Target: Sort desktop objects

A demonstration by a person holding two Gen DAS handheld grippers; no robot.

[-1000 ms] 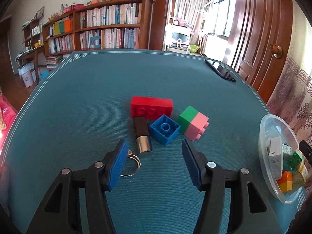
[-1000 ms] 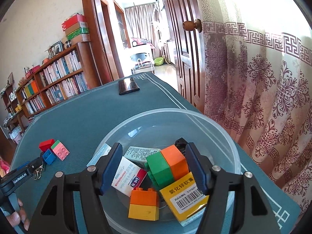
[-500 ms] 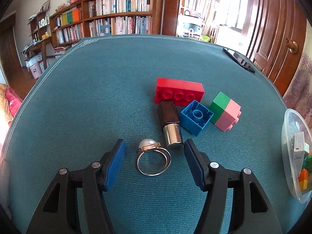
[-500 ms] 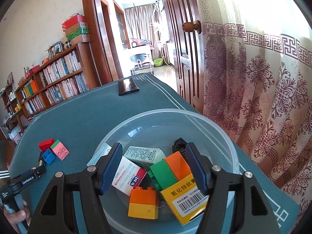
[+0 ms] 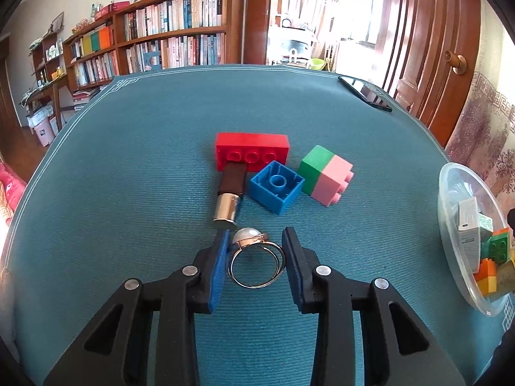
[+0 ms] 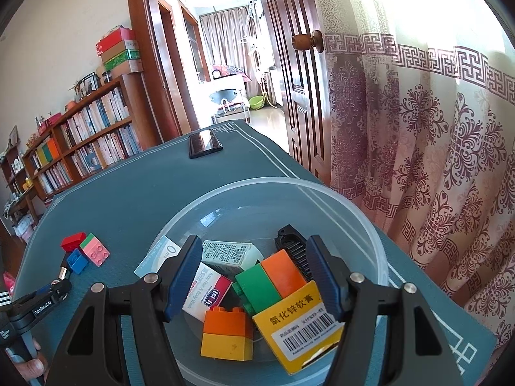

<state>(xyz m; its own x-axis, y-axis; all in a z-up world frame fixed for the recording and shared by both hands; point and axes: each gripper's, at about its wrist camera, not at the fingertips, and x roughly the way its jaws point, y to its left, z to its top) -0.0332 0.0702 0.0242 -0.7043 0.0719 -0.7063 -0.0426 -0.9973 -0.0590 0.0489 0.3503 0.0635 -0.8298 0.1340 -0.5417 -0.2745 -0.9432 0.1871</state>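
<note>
Near the table's [image 5: 128, 167] front edge, the left gripper [image 5: 256, 236] is closing around the pearl ring [image 5: 256, 262]; the right gripper [image 6: 251, 244] hangs spread over the bowl [image 6: 363, 225].

At the right edge of the left wrist view, the bowl [image 5: 450, 225] is cut off. The lipstick's [image 5: 230, 189] far end hides behind the red brick [image 5: 251, 146]. At the lower left of the right wrist view, a hand [image 6: 27, 365] is cropped.
</note>
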